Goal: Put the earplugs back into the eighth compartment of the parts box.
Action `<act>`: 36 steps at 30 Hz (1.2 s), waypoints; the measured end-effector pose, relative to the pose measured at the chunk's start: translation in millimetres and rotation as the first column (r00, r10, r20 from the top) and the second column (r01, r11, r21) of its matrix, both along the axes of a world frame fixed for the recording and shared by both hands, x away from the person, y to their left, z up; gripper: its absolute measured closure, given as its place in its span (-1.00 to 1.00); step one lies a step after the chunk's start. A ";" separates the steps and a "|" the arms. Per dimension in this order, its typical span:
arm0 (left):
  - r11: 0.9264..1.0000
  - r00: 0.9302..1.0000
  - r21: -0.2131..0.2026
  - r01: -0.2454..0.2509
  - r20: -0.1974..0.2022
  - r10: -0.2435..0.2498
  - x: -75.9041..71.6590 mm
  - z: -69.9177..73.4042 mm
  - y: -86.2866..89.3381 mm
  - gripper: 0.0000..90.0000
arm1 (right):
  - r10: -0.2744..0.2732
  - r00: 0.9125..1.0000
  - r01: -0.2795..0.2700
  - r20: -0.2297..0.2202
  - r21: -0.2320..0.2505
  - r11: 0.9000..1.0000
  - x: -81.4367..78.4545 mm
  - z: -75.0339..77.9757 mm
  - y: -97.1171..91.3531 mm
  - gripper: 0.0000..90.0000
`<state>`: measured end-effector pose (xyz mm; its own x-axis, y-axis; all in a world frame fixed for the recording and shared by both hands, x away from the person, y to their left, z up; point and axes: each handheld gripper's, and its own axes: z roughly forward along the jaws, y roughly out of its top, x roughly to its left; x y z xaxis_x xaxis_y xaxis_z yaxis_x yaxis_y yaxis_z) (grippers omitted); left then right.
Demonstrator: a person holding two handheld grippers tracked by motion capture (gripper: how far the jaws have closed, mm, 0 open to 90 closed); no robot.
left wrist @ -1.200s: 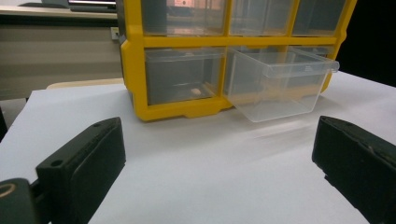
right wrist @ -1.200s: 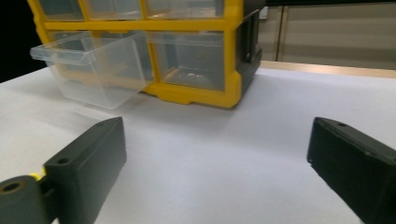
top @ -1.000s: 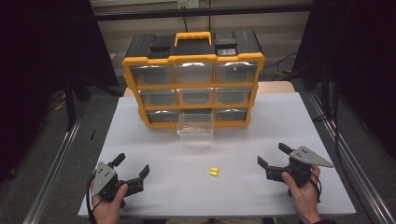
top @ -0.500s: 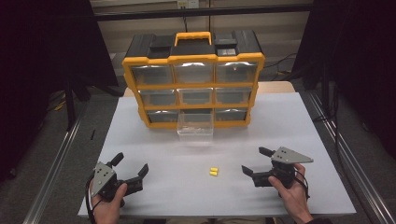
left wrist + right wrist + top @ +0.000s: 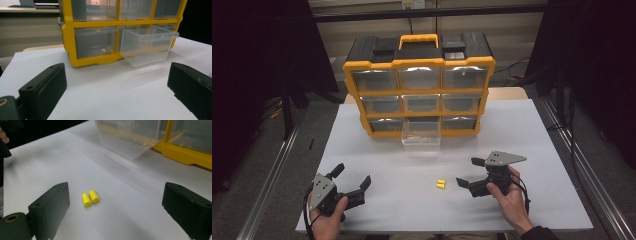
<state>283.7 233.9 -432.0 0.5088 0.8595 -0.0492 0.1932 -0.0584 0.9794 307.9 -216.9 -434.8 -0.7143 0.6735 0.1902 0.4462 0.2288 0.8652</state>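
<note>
Earplugs [image 5: 441, 184]: two yellow ones, side by side and touching, on the white table [image 5: 542, 130], at 6 o'clock from the pulled-out clear drawer [image 5: 421, 134] of the yellow organizer [image 5: 419, 82]. Since 1.0 s ago the right gripper [image 5: 470, 173] has slid toward 9 o'clock, from near the table's right side to just beside the earplugs; 0.5 s ago it was about halfway. Left gripper [image 5: 351, 176] unchanged, same spot at the near left. Earplugs and drawer have not moved.

Right gripper's jaws spread wide, holding nothing. In the right gripper view the earplugs [image 5: 90, 197] lie ahead of the gap between the jaws, closer to the left jaw, not touching either; the drawer [image 5: 127, 135] is beyond at about 12 o'clock. Left gripper's jaws also wide apart and empty, well away from the earplugs; in the left gripper view they point at the organizer [image 5: 92, 61] and the drawer [image 5: 147, 46], table [image 5: 112, 90] bare between them.
</note>
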 end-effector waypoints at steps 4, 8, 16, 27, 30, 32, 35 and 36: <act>1.000 1.000 -0.001 0.003 0.005 -0.003 -0.3 0.3 -0.4 -0.95 | 0.015 1.000 -0.016 -0.026 -0.005 1.000 5.5 0.3 6.1 -0.88; 1.000 1.000 0.001 0.004 0.000 -0.004 0.2 0.1 -0.1 -0.95 | 0.040 0.998 -0.042 -0.037 -0.047 0.998 11.4 2.5 13.1 -0.92; 1.000 1.000 -0.013 0.005 -0.005 -0.005 -0.4 0.4 -0.2 -0.95 | 0.166 0.984 -0.172 -0.065 -0.113 0.979 24.3 13.6 28.0 -0.84; 1.000 1.000 -0.015 0.003 -0.002 -0.003 0.2 0.6 0.7 -0.95 | 0.242 0.955 -0.269 -0.173 -0.156 0.950 46.6 19.7 41.1 -0.90; 1.000 1.000 -0.016 0.007 -0.005 -0.008 -0.2 0.5 0.1 -0.95 | 0.261 0.945 -0.297 -0.199 -0.182 0.937 51.1 19.5 46.5 -0.82; 1.000 1.000 -0.015 0.009 -0.008 -0.009 -0.3 0.3 0.0 -0.95 | 0.286 0.934 -0.326 -0.215 -0.183 0.928 54.6 19.2 50.3 -0.72; 1.000 1.000 -0.014 0.008 -0.013 -0.008 -0.1 -0.1 0.5 -0.95 | 0.317 0.917 -0.366 -0.241 -0.198 0.909 57.5 14.5 56.7 -0.58; 1.000 1.000 -0.015 0.010 -0.013 -0.010 -0.1 -0.2 0.4 -0.95 | 0.322 0.913 -0.376 -0.250 -0.215 0.901 58.4 13.2 58.6 -0.56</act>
<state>283.7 234.2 -432.3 0.5166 0.8535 -0.0683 0.2056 -0.0462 0.9775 366.3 -158.3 -421.7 -0.8761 0.4326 0.2129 0.4562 0.6011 0.6562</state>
